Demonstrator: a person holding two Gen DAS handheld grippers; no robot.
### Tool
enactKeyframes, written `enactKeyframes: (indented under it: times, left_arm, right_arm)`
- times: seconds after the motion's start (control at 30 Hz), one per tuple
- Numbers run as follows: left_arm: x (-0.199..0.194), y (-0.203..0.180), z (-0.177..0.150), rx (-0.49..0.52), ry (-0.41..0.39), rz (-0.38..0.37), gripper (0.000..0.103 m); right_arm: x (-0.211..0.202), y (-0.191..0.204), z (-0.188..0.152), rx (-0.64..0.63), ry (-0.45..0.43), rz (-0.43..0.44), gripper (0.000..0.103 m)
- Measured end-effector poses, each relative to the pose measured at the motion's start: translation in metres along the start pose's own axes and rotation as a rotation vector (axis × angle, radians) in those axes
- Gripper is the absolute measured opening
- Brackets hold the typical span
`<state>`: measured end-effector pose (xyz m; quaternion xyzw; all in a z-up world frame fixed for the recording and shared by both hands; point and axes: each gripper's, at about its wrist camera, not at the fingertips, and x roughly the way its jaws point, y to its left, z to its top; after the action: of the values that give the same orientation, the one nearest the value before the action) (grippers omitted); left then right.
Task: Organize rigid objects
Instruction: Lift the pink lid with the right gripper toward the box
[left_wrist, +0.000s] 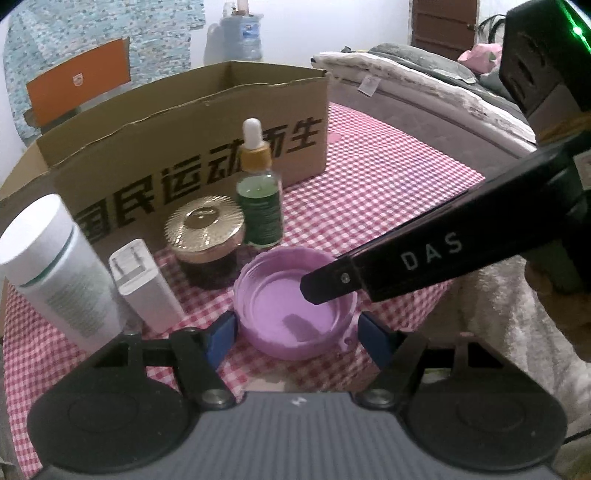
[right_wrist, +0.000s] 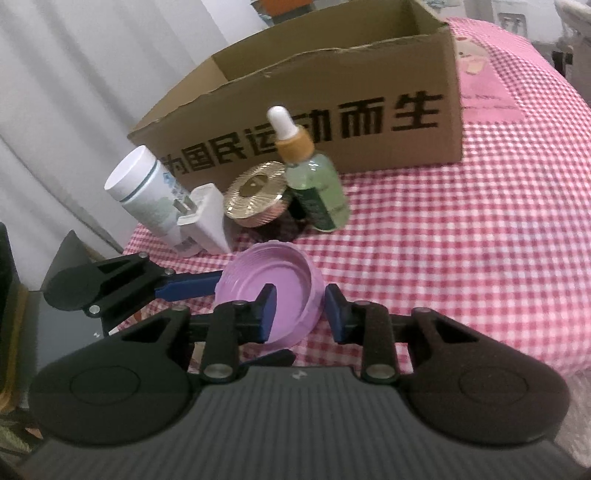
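A pink lid (left_wrist: 295, 306) (right_wrist: 277, 291) lies upside down on the red-checked cloth (left_wrist: 388, 206). My left gripper (left_wrist: 297, 328) has its blue pads pressed on the lid's two outer sides. In the right wrist view its blue finger (right_wrist: 188, 290) touches the lid's left edge. My right gripper (right_wrist: 301, 310) straddles the lid's near-right wall, one pad inside the lid and one outside, with a gap still showing. Its black finger (left_wrist: 406, 258) reaches into the lid from the right.
Behind the lid stand a green dropper bottle (left_wrist: 260, 206), a gold-lidded jar (left_wrist: 205, 236), a white charger (left_wrist: 142, 280) and a white tube (left_wrist: 55, 266). An open cardboard box (left_wrist: 184, 140) stands behind them. Bedding (left_wrist: 424, 74) lies at the far right.
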<state>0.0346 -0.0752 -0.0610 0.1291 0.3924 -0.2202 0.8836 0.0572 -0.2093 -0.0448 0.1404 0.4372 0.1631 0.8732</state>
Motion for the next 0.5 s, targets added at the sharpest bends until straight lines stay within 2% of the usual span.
enactKeyframes:
  times: [0.13, 0.23, 0.5]
  left_arm:
    - [0.003, -0.003, 0.003, 0.011, 0.011, 0.007, 0.074]
    - [0.007, -0.002, 0.004, 0.008, 0.03, 0.011, 0.079]
    - [0.012, -0.004, 0.008, 0.004, 0.024, 0.001, 0.082]
  right_arm:
    - [-0.003, -0.008, -0.004, 0.02, -0.007, 0.011, 0.028]
    - [-0.004, -0.011, -0.003, 0.026, -0.014, 0.012, 0.028]
    - [-0.002, -0.014, -0.003, 0.038, -0.018, 0.023, 0.029]
